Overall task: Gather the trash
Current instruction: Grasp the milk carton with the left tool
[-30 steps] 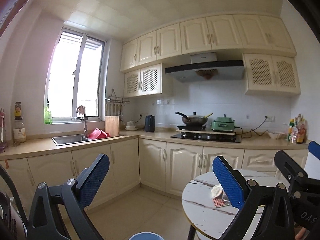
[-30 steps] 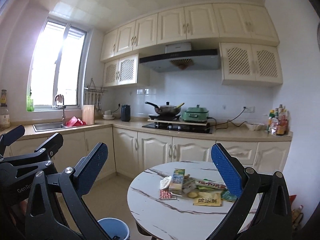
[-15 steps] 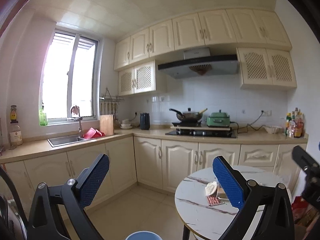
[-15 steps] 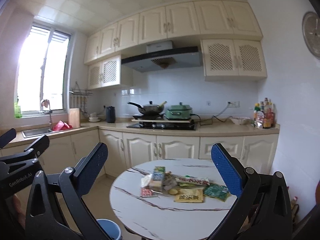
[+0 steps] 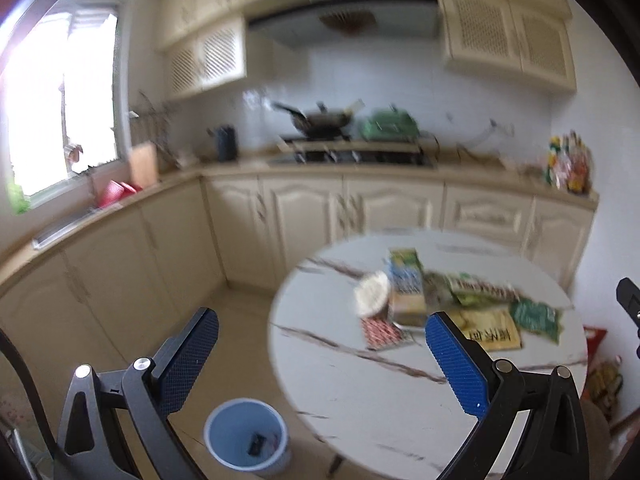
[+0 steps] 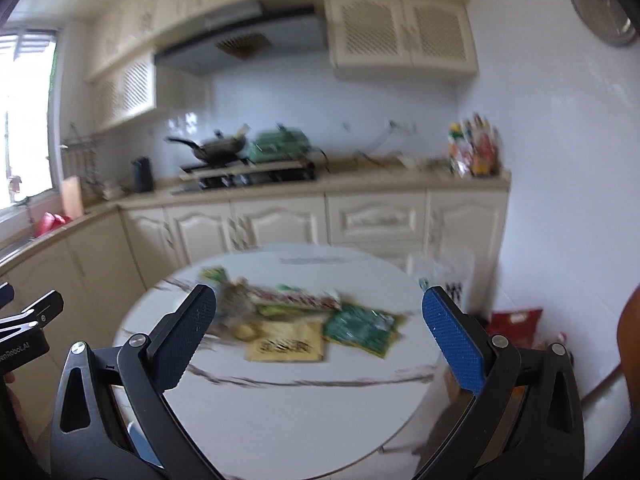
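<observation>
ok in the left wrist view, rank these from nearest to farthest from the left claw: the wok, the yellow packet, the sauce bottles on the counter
1. The yellow packet, on the round table just past the left claw, by its right finger.
2. The sauce bottles, far right end of the counter.
3. The wok, on the stove against the back wall.

Bottles and wok are close to call.

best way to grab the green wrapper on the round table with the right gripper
Judging from the blurred frames, the green wrapper lies flat at the right end of the pile, its near-right corner free on the round table. The right gripper hangs open and empty. Come down from above on that free edge, one finger sliding under, and pinch the thin film.
</observation>
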A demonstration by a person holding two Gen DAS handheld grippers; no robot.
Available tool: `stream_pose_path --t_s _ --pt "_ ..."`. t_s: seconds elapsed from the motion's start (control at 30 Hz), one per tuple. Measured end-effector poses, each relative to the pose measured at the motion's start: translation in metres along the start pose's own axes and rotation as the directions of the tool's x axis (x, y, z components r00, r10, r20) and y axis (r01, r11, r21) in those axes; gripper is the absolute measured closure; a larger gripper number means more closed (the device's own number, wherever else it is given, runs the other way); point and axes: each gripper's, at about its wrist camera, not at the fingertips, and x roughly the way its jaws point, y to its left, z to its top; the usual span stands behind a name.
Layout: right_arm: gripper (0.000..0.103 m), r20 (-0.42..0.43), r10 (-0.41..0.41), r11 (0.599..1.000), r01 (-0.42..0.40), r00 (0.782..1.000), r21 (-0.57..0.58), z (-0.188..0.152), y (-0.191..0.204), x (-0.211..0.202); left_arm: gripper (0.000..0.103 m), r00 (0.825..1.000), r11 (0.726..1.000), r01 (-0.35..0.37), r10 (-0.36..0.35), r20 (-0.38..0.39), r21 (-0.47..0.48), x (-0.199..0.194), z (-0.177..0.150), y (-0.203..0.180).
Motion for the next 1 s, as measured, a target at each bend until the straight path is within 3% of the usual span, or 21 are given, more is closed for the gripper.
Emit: stream_pose_path --t_s 0.13,0.27,0.47,0.57,0.63,0.7,0.8,1.0 --pt "0.000 -0.098 -0.032 0.999 0.033 0.995 0.009 -0.011 -0.017 0.046 0.001 0.995 0.998 0.039 -0.035 -0.098 0.040 0.069 0.046 -0.022" --pt "0.000 -0.191 -0.049 0.999 0.049 0.980 -0.001 -0.022 -0.026 0.091 0.001 0.981 0.992 0.095 -0.080 -0.176 0.078 0.123 0.066 -0.045" --pt "0.000 -0.293 -0.050 0.999 0.046 0.955 -0.021 -0.030 -0.035 0.143 0.003 0.946 0.987 0.137 -0.105 -0.307 0.086 0.218 0.087 -0.060" --pt "0.000 -0.315 -0.049 0.999 0.040 0.948 -0.034 -0.031 -0.035 0.158 0.022 0.931 0.986 0.156 -0.127 -0.343 0.057 0.247 0.096 -0.056" --pt "0.000 -0.322 -0.046 0.998 0.034 0.946 -0.043 -0.030 -0.034 0.167 0.027 0.919 0.984 0.173 -0.148 -0.366 0.037 0.265 0.101 -0.053" --pt "0.000 -0.330 -0.044 0.998 0.028 0.943 -0.053 -0.029 -0.033 0.175 0.040 0.908 0.982 0.186 -0.161 -0.388 0.027 0.280 0.106 -0.051" --pt "0.000 -0.338 -0.045 0.997 0.019 0.940 -0.080 -0.027 -0.030 0.188 0.058 0.904 0.979 0.201 -0.174 -0.390 0.027 0.297 0.109 -0.049" --pt "0.000 -0.371 -0.017 0.986 -0.046 0.928 -0.159 -0.021 -0.016 0.215 0.058 0.899 0.968 0.252 -0.230 -0.372 0.012 0.294 0.109 -0.034"
